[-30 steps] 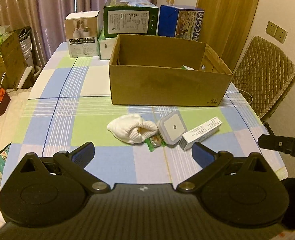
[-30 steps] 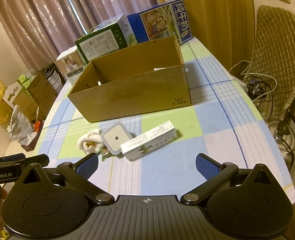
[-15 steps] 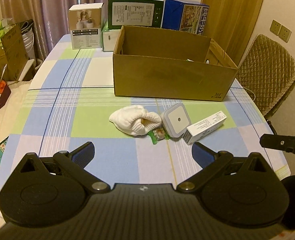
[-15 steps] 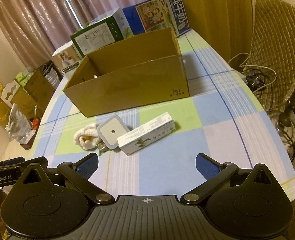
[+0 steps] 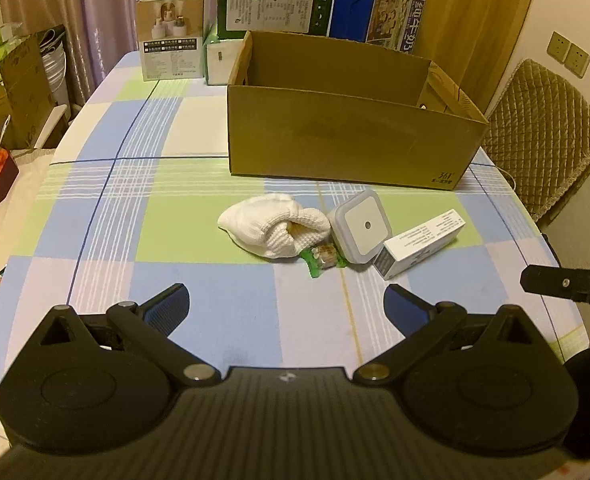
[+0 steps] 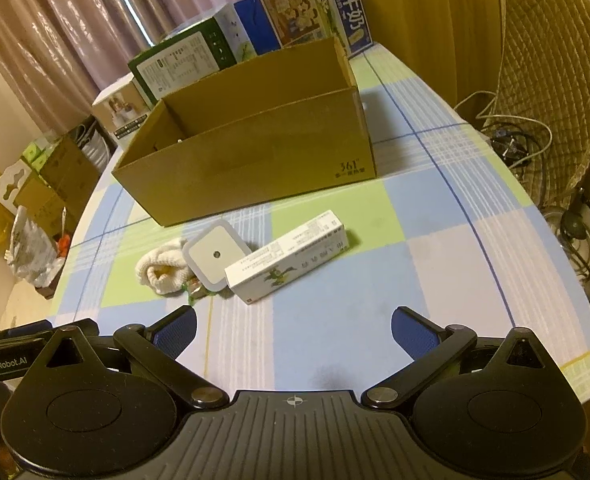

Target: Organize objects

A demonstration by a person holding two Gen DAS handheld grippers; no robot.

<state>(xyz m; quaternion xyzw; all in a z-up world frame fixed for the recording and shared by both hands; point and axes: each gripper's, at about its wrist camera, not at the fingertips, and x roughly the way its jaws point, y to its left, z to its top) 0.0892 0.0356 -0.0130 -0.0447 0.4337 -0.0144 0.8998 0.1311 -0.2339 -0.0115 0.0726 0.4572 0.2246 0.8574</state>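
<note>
On the checked tablecloth lie a rolled white knit cloth (image 5: 275,227) (image 6: 163,270), a small green-wrapped snack (image 5: 322,258) (image 6: 196,290), a grey square night light (image 5: 361,226) (image 6: 216,257) and a long white carton (image 5: 421,243) (image 6: 291,256), all close together. Behind them stands an open brown cardboard box (image 5: 347,140) (image 6: 251,160). My left gripper (image 5: 285,306) hangs open over the near table edge, short of the items. My right gripper (image 6: 293,328) is open too, nothing between its fingers. Its tip shows at the right of the left wrist view (image 5: 567,282).
Retail boxes line the far table edge: a beige one (image 5: 171,34), a green one (image 5: 275,0) and a blue milk carton (image 5: 379,16). A quilted chair (image 5: 543,136) (image 6: 551,80) stands right of the table, cables (image 6: 523,140) beneath it. Cartons and bags (image 6: 27,200) crowd the floor left.
Both cameras have tilted and drawn a little closer to the table; the items sit higher and larger in view. Nothing on the table has moved and both grippers stay open.
</note>
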